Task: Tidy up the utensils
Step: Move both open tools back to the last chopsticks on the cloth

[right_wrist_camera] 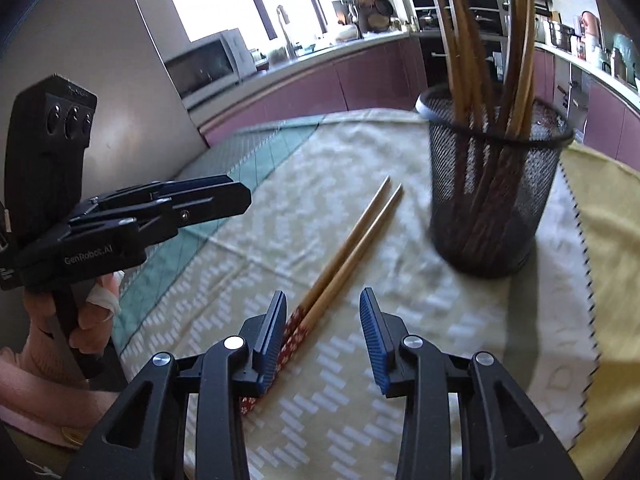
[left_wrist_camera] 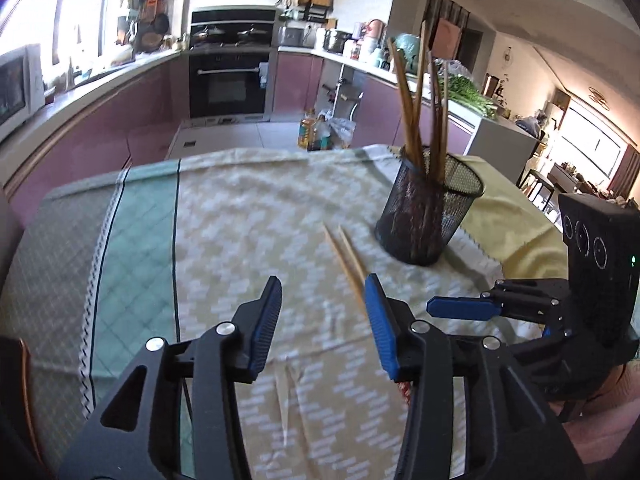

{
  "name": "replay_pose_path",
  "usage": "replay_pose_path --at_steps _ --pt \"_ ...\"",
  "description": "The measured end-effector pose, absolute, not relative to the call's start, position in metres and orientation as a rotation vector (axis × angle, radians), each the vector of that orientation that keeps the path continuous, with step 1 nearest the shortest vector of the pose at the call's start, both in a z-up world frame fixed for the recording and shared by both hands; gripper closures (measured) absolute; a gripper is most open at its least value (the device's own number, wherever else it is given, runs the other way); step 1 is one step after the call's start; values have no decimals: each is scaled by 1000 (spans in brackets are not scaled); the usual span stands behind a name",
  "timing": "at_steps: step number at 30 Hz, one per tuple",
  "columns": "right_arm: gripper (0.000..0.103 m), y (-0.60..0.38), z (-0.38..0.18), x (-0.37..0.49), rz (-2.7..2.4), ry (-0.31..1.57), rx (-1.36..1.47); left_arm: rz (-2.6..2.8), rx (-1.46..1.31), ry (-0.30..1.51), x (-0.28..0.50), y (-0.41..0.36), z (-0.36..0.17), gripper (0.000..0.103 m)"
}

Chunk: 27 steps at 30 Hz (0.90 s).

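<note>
A pair of wooden chopsticks (right_wrist_camera: 352, 240) with red patterned handles lies on the tablecloth, tips pointing away; it also shows in the left wrist view (left_wrist_camera: 346, 256). A black mesh cup (right_wrist_camera: 494, 184) holding several chopsticks stands upright to the right of the pair; it also shows in the left wrist view (left_wrist_camera: 428, 208). My right gripper (right_wrist_camera: 323, 332) is open, low over the handle ends, with the left finger beside them. My left gripper (left_wrist_camera: 324, 312) is open and empty above the cloth, left of the pair. The right gripper shows in the left wrist view (left_wrist_camera: 464, 307), and the left gripper in the right wrist view (right_wrist_camera: 224, 194).
The table carries a yellow-white patterned cloth (left_wrist_camera: 248, 220) with a green striped cloth (left_wrist_camera: 132, 248) to the left. A kitchen counter with a microwave (right_wrist_camera: 208, 66) runs behind. Bottles (left_wrist_camera: 316, 134) stand on the floor beyond the table's far edge.
</note>
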State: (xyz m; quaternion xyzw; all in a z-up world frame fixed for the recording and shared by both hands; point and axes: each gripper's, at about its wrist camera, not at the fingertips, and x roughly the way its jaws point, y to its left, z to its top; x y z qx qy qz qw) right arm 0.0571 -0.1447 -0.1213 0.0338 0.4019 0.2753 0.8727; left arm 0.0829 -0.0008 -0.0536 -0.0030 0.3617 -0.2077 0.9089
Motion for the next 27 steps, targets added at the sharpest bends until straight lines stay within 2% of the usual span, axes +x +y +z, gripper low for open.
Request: replay_pose_path --at_steps 13,23,27 --pt "68 -125 -131 45 542 864 -5 -421 -47 813 83 4 -78 61" --pt "79 -128 -130 42 512 875 -21 -440 -47 820 81 1 -81 61" --pt "80 -140 -130 39 486 886 1 -467 -22 828 80 -8 -84 62"
